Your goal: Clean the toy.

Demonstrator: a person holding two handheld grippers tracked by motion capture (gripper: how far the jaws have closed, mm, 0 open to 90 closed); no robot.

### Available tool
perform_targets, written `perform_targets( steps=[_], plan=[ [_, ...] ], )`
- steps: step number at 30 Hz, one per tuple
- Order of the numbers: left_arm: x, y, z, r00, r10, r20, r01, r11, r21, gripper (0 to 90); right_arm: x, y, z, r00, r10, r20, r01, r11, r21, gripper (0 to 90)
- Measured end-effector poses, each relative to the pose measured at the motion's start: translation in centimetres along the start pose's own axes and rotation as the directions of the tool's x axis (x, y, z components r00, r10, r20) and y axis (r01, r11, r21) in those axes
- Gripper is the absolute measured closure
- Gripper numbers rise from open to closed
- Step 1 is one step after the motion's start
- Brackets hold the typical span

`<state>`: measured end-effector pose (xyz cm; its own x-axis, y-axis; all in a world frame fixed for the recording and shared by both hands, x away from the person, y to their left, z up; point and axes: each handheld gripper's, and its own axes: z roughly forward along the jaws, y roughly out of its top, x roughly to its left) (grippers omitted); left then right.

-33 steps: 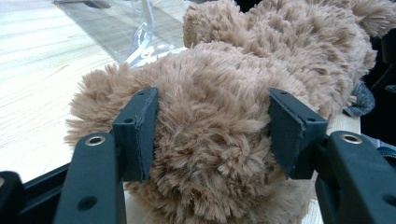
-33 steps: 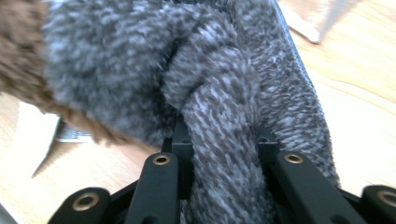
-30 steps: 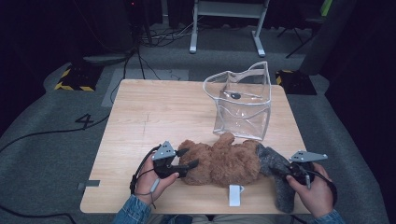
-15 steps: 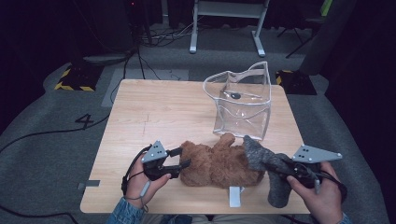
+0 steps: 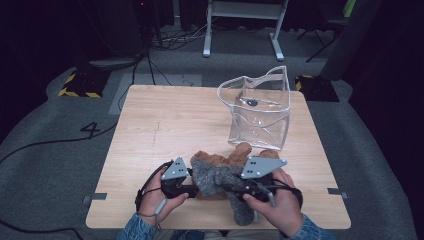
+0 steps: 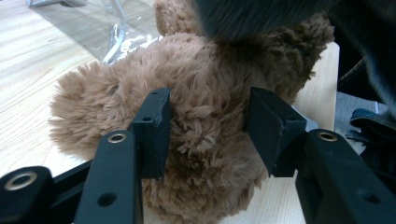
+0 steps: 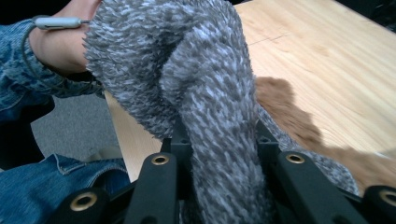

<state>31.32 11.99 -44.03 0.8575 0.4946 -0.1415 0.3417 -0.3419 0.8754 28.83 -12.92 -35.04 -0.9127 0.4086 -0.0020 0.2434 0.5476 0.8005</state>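
The left tongs have been closing and squeeze the brown teddy bear. The right tongs pinch its grey sweater. The bear lies sideways across the surface.

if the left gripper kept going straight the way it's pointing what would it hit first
The brown plush toy. The left gripper has been closing, its jaws already pressing into the fur on either side, so it would likely push deeper into the toy.

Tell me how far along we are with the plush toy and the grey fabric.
Done: the right gripper has the grey knit fabric pinched and lifted over the brown plush toy. In hand: the left gripper has just been closing, its fingers pressing into the plush. Left: the clear bag stands apart, apparently without the toy.
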Motion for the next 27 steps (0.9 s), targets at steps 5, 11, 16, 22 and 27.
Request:
perform_targets(
  steps=[5, 11, 16, 22, 27],
  plan=[
    [0.3, -0.1, 0.4, 0.9999, -0.014, -0.008, 0.014, 0.9999, -0.006, 55.8, -0.1, 0.0, 2.5, 0.9999, 0.000, -0.013, 0.001, 1.000, 0.020, 70.3],
    [0.9, -0.6, 1.4, 0.9979, -0.051, -0.040, 0.050, 0.9982, -0.032, 57.9, -0.4, -1.4, 4.8, 1.0000, -0.001, 0.002, 0.001, 0.997, 0.074, 70.0],
    [1.4, -0.6, 1.6, 0.9955, -0.078, -0.055, 0.076, 0.9964, -0.037, 59.0, -1.1, -3.0, 4.9, 0.9987, -0.017, 0.047, 0.012, 0.995, 0.104, 70.0],
    [1.8, -0.5, 1.8, 0.9936, -0.102, -0.050, 0.099, 0.9939, -0.049, 59.6, -1.8, -4.7, 3.3, 0.9968, 0.011, 0.079, -0.019, 0.995, 0.097, 70.4],
    [2.3, -0.5, 1.8, 0.9931, -0.105, -0.053, 0.102, 0.9930, -0.060, 59.8, -2.3, -5.7, 1.5, 0.9932, 0.050, 0.105, -0.059, 0.995, 0.078, 70.6]
  ],
)
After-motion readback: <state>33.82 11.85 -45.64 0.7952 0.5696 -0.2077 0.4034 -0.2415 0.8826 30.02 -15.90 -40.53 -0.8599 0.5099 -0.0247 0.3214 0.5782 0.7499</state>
